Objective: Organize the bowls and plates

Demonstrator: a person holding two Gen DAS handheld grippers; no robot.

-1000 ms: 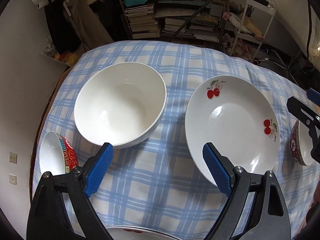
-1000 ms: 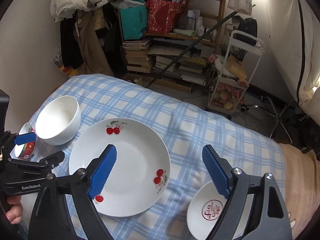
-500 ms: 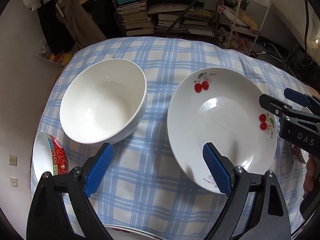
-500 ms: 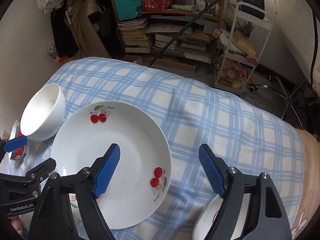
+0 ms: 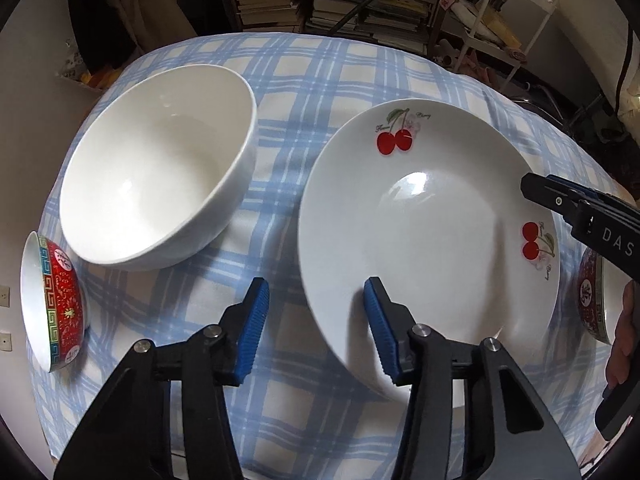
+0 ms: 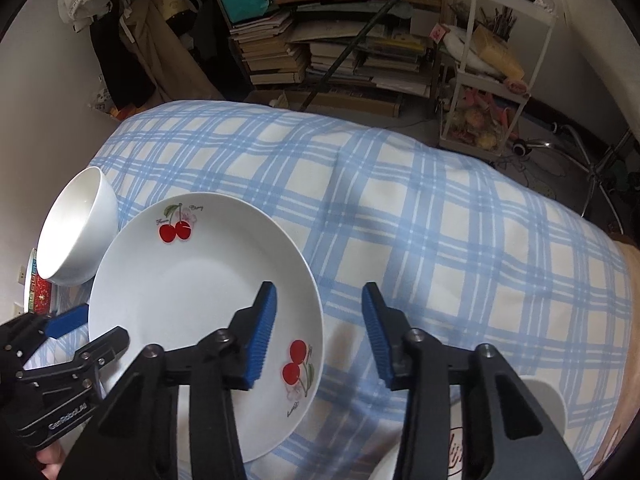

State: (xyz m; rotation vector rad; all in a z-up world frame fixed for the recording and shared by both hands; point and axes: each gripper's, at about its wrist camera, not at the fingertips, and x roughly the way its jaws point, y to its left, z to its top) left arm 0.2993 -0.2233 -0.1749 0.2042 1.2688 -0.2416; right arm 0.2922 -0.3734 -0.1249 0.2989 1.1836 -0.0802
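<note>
A second ago both pairs of jaws stood wide above the checked cloth; now both have dropped toward the cherry plate [image 5: 420,220] and are closing on it from opposite sides. The left gripper [image 5: 316,324] straddles the plate's near-left rim, with one blue pad over the white inside of the plate and the other over the cloth [image 5: 280,200] beside it. The right gripper [image 6: 318,332] does the same at the opposite rim, close to the pair of cherries printed there. In both wrist views the rim lies between the pads, but a gap still shows on each side, so neither pair of jaws is pressing on the plate yet: they are partly open and narrowing. The plate itself lies flat on the desk, in the middle of the cloth, and has not been lifted. The large white bowl [image 5: 156,168] stands just beside it, apart from it, and a small red patterned bowl [image 5: 56,304] sits at the cloth's left edge. Another red bowl [image 5: 592,292] lies off the plate's right rim, partly behind the right gripper. My reading is that the person has chosen the plate as the thing to move and means to lift it two-handed. The grasp is the step in hand. Nothing has been stacked so far, so the sorting of plates and bowls is barely under way. A thin glazed rim could slip if the pads close unevenly.
</note>
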